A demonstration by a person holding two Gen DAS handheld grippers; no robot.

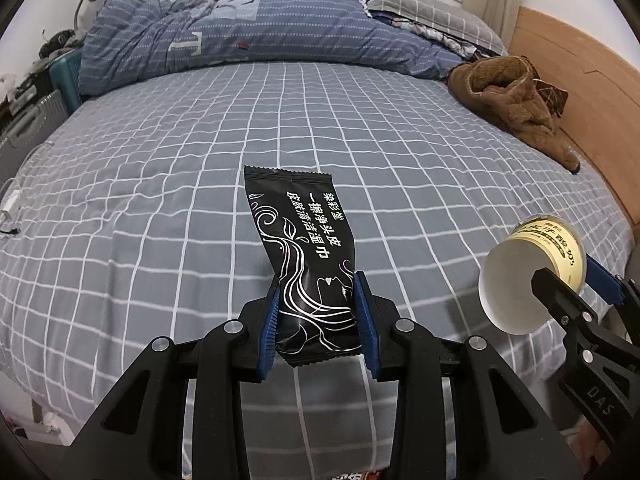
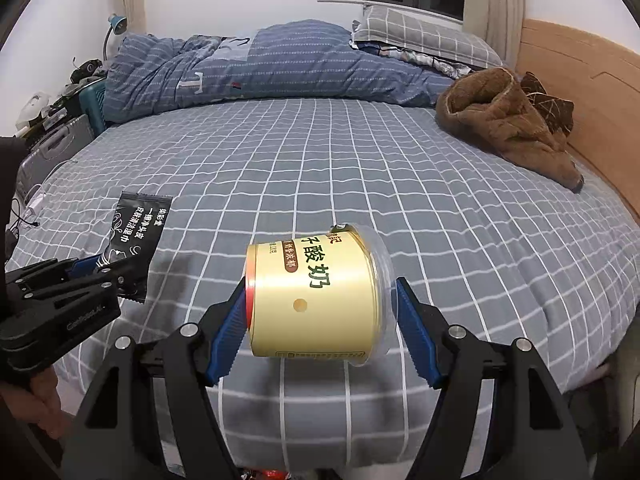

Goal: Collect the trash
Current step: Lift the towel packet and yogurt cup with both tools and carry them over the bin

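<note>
1. your left gripper (image 1: 318, 320) is clenched on the lower end of a black wet-wipe packet (image 1: 304, 256); the blue fingers (image 1: 269, 332) press both its sides and the packet juts out above the bed (image 1: 160, 200), clear of the checked sheet.
2. your right gripper (image 2: 320, 320) grasps a yellow yogurt cup (image 2: 316, 296) lying sideways between the fingers (image 2: 226, 332), base against one pad, clear rim toward the other; it too hangs above the near edge of the bed.
3. so i judge the pick-up step done for both pieces, and the carry is the step in hand.
4. the next move calls for a bin or bag, and none shows in either view, so you will need to swing away from the bed to find one.
5. keep both grips firm; the slick packet could slide out.
6. the brown garment (image 2: 508, 120) by the right edge and the quilt (image 2: 260, 64) at the far edge look like belongings, not trash.
</note>
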